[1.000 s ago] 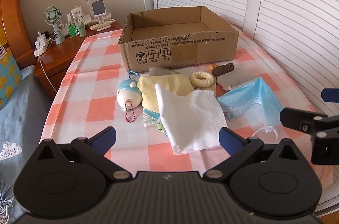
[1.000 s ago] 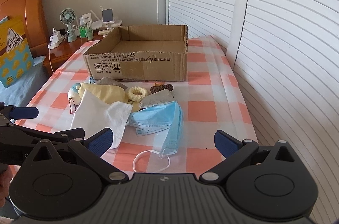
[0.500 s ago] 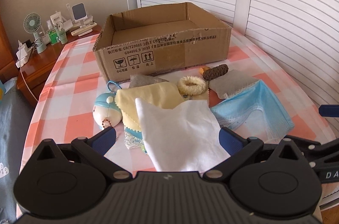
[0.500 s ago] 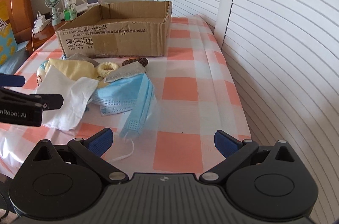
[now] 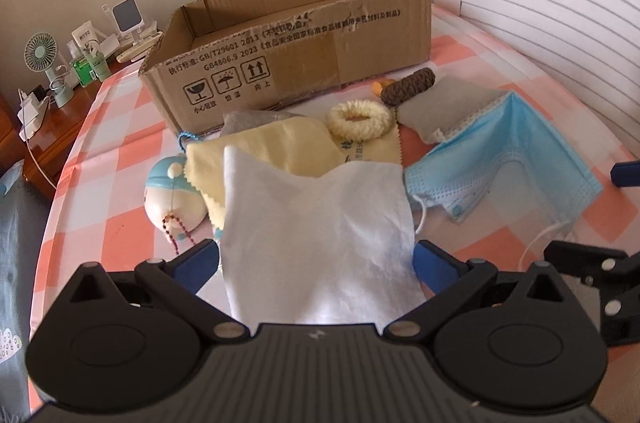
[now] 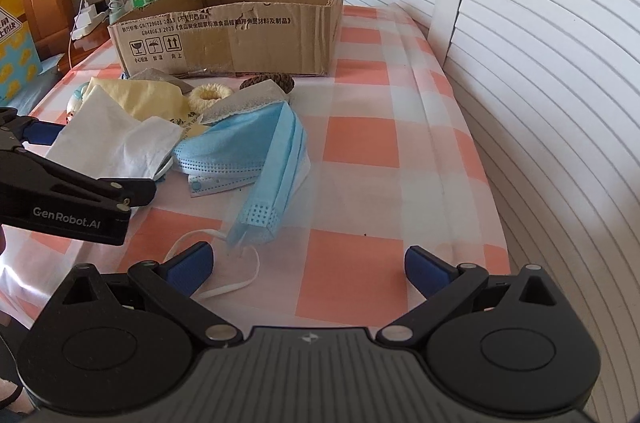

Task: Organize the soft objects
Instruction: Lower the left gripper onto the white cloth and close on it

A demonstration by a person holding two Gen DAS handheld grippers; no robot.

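Note:
A pile of soft things lies on the checked cloth in front of an open cardboard box [image 5: 300, 63]. In the left wrist view a white cloth [image 5: 316, 215] lies between the fingers of my open left gripper [image 5: 316, 263]. Behind it are a yellow cloth [image 5: 272, 147], a small plush toy [image 5: 172, 191], a cream scrunchie [image 5: 358, 119], a brown knitted piece [image 5: 408, 85], a grey cloth [image 5: 448, 107] and a blue face mask [image 5: 500, 159]. My right gripper [image 6: 310, 263] is open and holds nothing. The mask [image 6: 256, 151] lies ahead of it, with the white ear loop [image 6: 224, 263] by its left finger.
A wooden nightstand [image 5: 48, 127] at the back left carries a small fan [image 5: 44, 59], bottles and chargers. White louvred doors [image 6: 540, 63] run close along the right side. The surface drops off at its left and right edges.
Both grippers have moved forward and lower toward the pile. The left one's fingers now stand on either side of the white cloth; the right one has come close to the mask's ear loop.

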